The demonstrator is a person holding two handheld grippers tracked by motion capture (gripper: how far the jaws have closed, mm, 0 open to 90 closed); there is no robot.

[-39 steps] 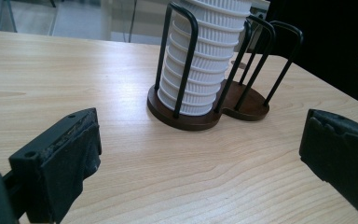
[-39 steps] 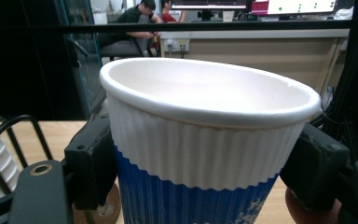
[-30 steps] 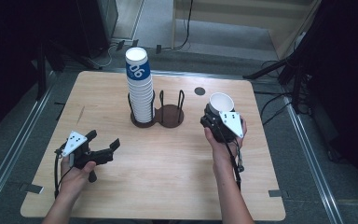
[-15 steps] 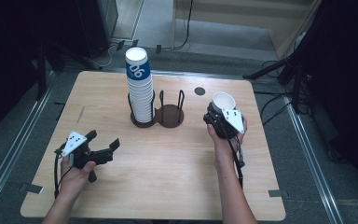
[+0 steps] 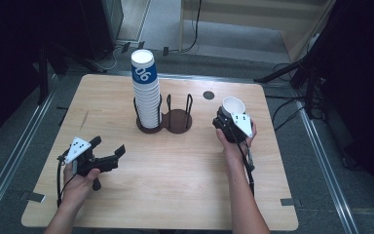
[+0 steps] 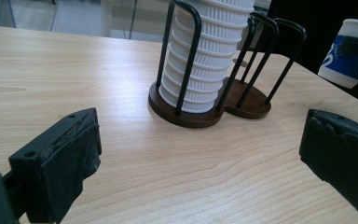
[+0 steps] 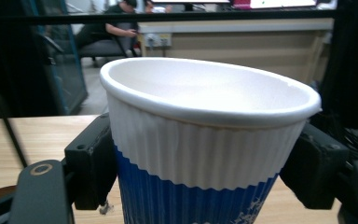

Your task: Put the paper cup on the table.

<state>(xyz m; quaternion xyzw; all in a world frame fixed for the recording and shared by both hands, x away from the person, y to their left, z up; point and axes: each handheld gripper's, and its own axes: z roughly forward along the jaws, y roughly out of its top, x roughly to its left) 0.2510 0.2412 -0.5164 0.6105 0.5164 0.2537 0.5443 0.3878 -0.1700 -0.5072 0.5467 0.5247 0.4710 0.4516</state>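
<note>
Sitting clamped between the right gripper (image 5: 228, 117) jaws is the paper cup (image 7: 205, 140); left gripper (image 5: 108, 152) jaws apart.

The paper cup (image 7: 209, 149) is showing a white, finely ribbed upper band, a plain white inside and a blue ribbed lower part with small white marks. The stack of cups (image 5: 146, 92) is looking white and ribbed, its top cup blue with white figures. The cup holder (image 5: 168, 117) is appearing dark brown at its base with black wire loops. The surface (image 5: 175, 185) is displaying pale wood grain. Both the right claw (image 7: 205, 172) and left claw (image 6: 205, 177) are showing matt black jaws, each with a grey plate above.
</note>
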